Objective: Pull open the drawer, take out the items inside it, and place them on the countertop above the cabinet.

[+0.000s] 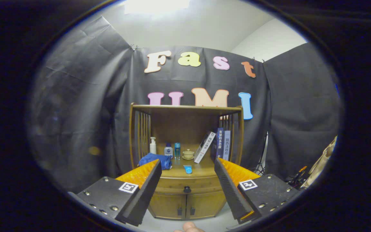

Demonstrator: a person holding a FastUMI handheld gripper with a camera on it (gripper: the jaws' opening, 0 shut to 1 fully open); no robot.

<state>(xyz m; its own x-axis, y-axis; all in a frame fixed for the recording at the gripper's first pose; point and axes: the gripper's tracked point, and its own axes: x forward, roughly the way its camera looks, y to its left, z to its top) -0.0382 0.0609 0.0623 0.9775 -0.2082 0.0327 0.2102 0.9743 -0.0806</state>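
A wooden cabinet (186, 199) stands ahead against the booth wall. Its drawer (187, 185) looks pushed in, with a dark round knob (187, 189) at the middle of its front. The countertop (201, 170) above it carries a folded blue cloth (156, 160) and a small blue item (188, 169) near the front. My gripper (187, 166) is open, held back from the cabinet, its two fingers framing the drawer front with nothing between them. The drawer's inside is hidden.
At the back of the countertop stand a white pump bottle (153, 145), a small dark-capped bottle (168, 150), a blue bottle (177, 150), a lidded cup (188, 154) and several books (216, 145). Two lower doors (185, 204) sit under the drawer. A fingertip (189, 227) shows below.
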